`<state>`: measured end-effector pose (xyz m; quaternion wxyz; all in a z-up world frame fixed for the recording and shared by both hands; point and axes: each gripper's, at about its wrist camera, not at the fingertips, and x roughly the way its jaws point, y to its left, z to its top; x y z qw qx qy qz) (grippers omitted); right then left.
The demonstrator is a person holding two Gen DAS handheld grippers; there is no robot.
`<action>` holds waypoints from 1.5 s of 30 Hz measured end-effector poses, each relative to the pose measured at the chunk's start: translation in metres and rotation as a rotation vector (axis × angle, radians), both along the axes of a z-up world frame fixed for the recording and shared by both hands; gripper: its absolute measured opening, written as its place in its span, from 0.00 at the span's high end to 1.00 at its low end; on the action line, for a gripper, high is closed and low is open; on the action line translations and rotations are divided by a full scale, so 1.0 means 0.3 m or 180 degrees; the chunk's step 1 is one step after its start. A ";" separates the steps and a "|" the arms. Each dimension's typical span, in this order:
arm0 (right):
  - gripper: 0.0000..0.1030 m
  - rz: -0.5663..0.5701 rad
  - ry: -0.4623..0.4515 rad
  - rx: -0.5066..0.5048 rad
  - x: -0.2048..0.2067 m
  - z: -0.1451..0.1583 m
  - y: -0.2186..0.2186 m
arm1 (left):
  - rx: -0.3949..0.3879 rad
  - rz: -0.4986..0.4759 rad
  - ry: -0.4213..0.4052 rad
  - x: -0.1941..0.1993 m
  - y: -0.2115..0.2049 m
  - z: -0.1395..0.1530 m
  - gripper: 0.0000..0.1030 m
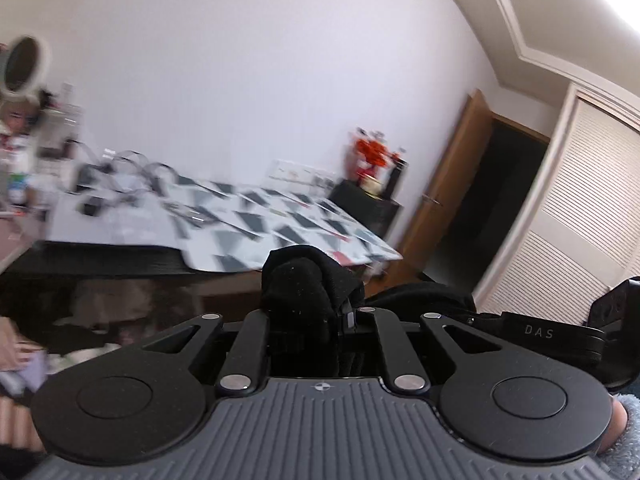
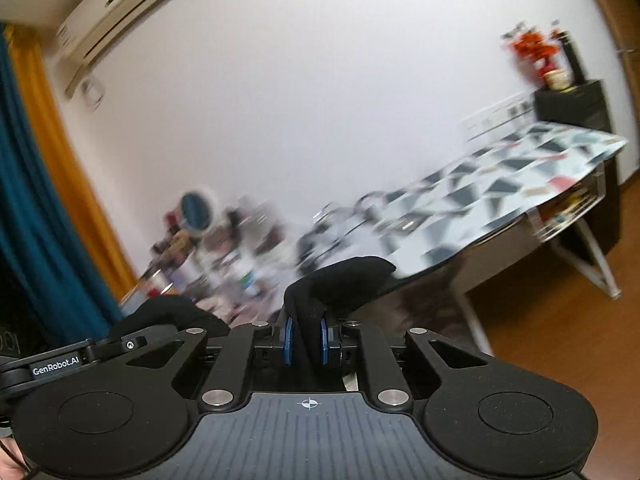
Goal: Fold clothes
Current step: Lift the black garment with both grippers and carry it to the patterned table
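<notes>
A: Right gripper (image 2: 306, 338)?
B: Pinching black cloth (image 2: 348, 280) between blue pads (image 2: 288, 340), raised before the tabletop (image 2: 500, 196).
A: Left gripper (image 1: 320, 320)?
B: Clamped on same cloth. Readable writing: "DAS", "GenRobot.AI".

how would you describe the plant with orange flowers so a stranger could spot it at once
Start at the long table with the black, grey and white geometric cloth, and follow it to its far end by the white wall. A dark cabinet stands there, and the plant sits on top. It is the only bright orange thing on that side, beside a taller dark bottle.
</notes>
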<state>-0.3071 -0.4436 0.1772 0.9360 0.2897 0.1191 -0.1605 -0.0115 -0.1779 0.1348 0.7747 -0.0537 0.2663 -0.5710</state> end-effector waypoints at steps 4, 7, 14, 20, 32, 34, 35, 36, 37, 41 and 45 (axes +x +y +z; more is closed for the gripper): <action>0.89 -0.0363 0.0006 -0.0109 -0.161 0.024 -0.197 | -0.0047 -0.0134 -0.0026 -0.026 -0.217 0.004 0.88; 0.89 -0.0632 0.0040 -0.0391 -0.275 0.073 -0.306 | -0.0188 -0.0259 0.0024 -0.042 -0.359 0.005 0.88; 0.89 -0.1316 0.0130 -0.0550 -0.470 0.105 -0.543 | -0.0300 -0.0562 -0.0021 -0.066 -0.668 0.000 0.88; 0.89 -0.1724 0.0251 -0.0525 -0.497 0.060 -0.782 | -0.0226 -0.0710 0.0070 0.016 -0.970 -0.033 0.88; 0.89 -0.1838 -0.0142 -0.0864 0.000 0.189 -1.338 | -0.0512 -0.0817 -0.0149 0.436 -1.488 0.086 0.88; 0.89 -0.1822 -0.0199 -0.0972 0.097 0.213 -1.414 | -0.0613 -0.0740 -0.0160 0.494 -1.534 0.114 0.88; 0.89 -0.1810 -0.0239 -0.0976 0.142 0.225 -1.453 | -0.0665 -0.0693 -0.0158 0.519 -1.551 0.128 0.88; 0.89 -0.1788 -0.0283 -0.0953 0.178 0.236 -1.485 | -0.0714 -0.0655 -0.0174 0.542 -1.566 0.143 0.88; 0.89 -0.1754 -0.0331 -0.0940 0.216 0.245 -1.517 | -0.0754 -0.0636 -0.0232 0.560 -1.576 0.162 0.88; 0.89 -0.1619 -0.0419 -0.1095 0.371 0.298 -1.638 | -0.0832 -0.0529 -0.0592 0.620 -1.632 0.233 0.87; 0.89 -0.1465 -0.0482 -0.1337 0.524 0.358 -1.762 | -0.0827 -0.0337 -0.0651 0.679 -1.717 0.255 0.87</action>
